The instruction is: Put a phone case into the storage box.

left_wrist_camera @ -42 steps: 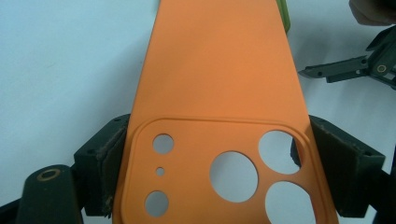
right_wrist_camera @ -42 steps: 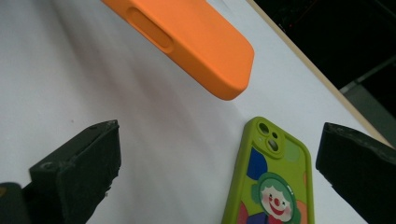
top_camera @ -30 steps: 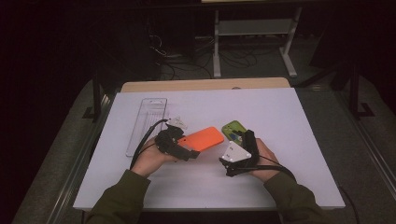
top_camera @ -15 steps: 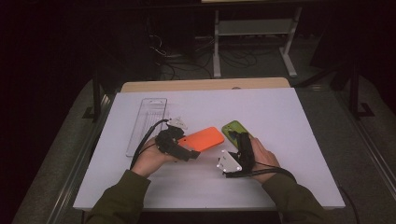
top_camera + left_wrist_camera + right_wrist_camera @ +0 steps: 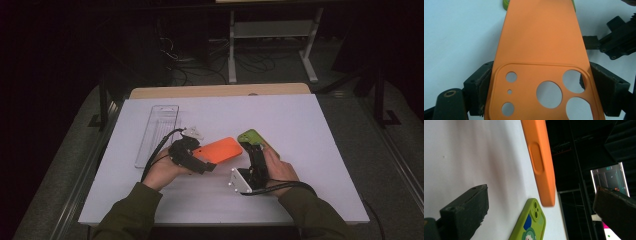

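Orange case (image 5: 541,50) sits seemingly clamped in left claw (image 5: 539,92).

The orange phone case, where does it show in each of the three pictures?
High view: the orange phone case lies mid-table, held at its left end by the left tool.
Left gripper view: it runs up the middle, camera holes at the bottom, clamped between the two black jaws.
Right gripper view: seen edge-on at top centre, side button facing the camera.
Shared landmark: the green phone case just past its far end.
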`<state>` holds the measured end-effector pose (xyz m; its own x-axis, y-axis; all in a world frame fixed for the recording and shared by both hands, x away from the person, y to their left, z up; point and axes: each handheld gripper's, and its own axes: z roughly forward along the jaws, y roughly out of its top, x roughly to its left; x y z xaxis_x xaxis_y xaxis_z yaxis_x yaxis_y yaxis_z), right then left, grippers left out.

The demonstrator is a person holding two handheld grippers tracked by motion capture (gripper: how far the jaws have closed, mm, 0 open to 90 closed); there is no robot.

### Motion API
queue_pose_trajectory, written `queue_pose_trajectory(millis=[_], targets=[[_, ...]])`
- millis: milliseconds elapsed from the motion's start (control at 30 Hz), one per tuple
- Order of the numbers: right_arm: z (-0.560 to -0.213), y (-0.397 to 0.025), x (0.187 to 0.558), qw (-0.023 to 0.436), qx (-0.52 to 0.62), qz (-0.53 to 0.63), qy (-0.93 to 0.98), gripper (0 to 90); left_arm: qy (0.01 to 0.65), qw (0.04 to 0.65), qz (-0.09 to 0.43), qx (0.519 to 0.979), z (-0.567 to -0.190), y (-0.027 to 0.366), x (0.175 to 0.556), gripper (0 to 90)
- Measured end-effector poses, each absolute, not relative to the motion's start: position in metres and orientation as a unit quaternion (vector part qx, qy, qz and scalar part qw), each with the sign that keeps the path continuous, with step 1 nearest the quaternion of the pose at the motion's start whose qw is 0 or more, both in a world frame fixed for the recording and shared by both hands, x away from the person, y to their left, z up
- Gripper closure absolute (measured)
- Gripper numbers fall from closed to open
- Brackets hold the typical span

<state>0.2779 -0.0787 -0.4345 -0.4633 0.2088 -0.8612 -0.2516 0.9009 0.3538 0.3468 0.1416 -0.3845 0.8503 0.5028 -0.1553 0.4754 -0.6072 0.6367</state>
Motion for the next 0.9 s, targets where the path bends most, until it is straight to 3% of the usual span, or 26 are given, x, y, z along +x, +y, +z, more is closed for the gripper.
queue_pose_trajectory(millis=[433,800,833,867,900], targets=[[-0.435,-0.070,0.273,0.553,-0.031,0.206,0.807,2.5,0.277,0.363,0.009,0.890,-0.387,0.131,0.343,15.7],[-0.440,-0.066,0.267,0.563,-0.062,0.195,0.801,37.8,0.270,0.361,0.008,0.892,-0.389,0.125,0.341,15.7],[-0.440,-0.066,0.267,0.563,-0.062,0.195,0.801,37.8,0.270,0.361,0.008,0.892,-0.389,0.125,0.341,15.7],[-0.442,-0.066,0.266,0.564,-0.068,0.190,0.800,45.2,0.269,0.360,0.007,0.893,-0.389,0.125,0.341,15.7],[-0.443,-0.066,0.267,0.568,-0.070,0.190,0.798,46.8,0.269,0.360,0.007,0.893,-0.389,0.125,0.341,15.7]])
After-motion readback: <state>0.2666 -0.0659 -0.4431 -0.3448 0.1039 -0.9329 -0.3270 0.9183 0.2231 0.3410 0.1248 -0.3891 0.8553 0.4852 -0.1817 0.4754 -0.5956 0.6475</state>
